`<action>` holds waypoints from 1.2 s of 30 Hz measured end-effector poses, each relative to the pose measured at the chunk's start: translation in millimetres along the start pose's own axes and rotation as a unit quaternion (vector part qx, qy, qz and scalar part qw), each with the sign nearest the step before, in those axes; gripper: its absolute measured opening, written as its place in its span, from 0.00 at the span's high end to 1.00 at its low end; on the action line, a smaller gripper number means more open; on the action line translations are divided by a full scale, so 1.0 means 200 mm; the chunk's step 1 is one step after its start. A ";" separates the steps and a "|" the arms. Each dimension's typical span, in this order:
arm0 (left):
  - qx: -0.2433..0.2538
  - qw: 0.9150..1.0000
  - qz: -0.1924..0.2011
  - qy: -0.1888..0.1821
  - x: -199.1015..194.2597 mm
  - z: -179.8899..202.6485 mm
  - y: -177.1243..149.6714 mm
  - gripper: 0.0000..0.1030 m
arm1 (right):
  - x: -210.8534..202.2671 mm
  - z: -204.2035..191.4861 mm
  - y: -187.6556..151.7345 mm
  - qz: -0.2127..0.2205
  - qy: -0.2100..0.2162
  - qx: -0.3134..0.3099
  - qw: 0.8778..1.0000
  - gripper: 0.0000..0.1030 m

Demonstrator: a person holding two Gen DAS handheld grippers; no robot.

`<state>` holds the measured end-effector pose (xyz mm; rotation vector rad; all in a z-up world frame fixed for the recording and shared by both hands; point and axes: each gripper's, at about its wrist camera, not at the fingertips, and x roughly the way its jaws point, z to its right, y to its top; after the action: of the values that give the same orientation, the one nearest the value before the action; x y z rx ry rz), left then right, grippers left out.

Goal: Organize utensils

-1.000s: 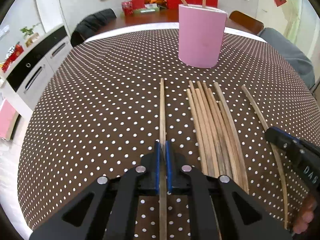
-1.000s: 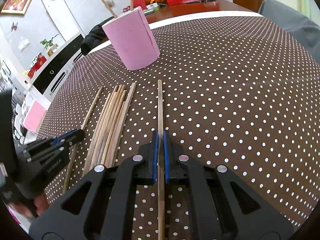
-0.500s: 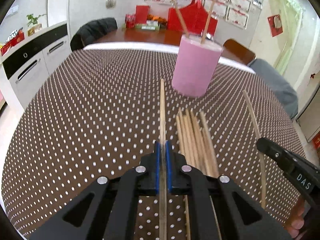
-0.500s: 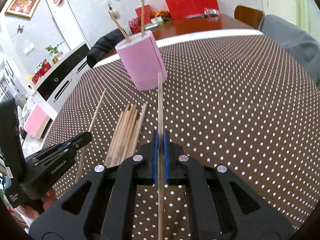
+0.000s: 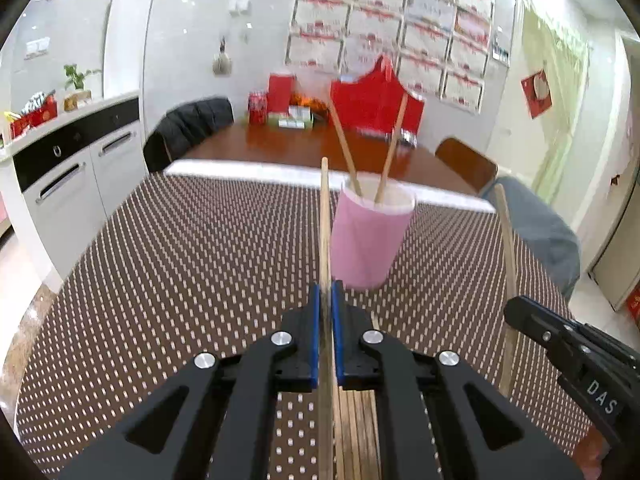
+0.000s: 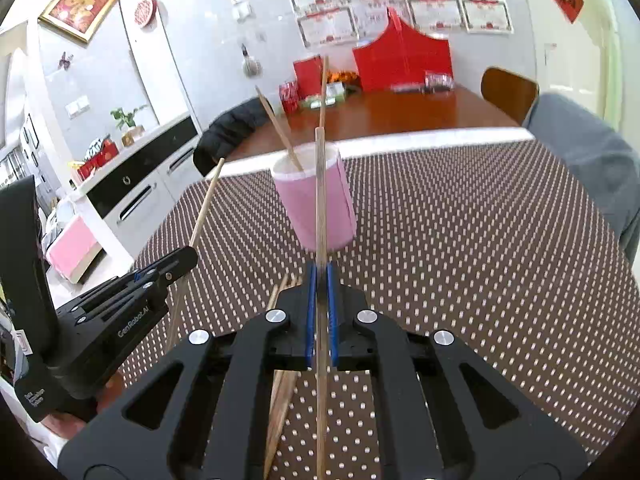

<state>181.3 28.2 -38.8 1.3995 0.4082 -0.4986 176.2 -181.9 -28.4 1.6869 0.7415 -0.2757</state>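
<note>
Chopsticks: two in pink cup, one clenched in each gripper's jaws, left and right.

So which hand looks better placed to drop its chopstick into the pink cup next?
Probably the right gripper: its chopstick lines up over the pink cup. The left gripper's chopstick points just beside the cup's left edge. Both are close.

A dotted brown tablecloth covers the near table, with a wooden table beyond bearing red boxes, a white cabinet alongside, and certificates on the wall.
</note>
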 end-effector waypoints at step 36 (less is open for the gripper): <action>-0.078 0.960 0.268 -0.004 0.10 0.18 0.71 0.93 | 0.06 -0.03 0.73 0.237 -0.003 -0.007 0.971 0.95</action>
<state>276.5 5.5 70.7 1.2874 0.0485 -0.0270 272.0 -185.3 81.6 1.7906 0.3159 0.0612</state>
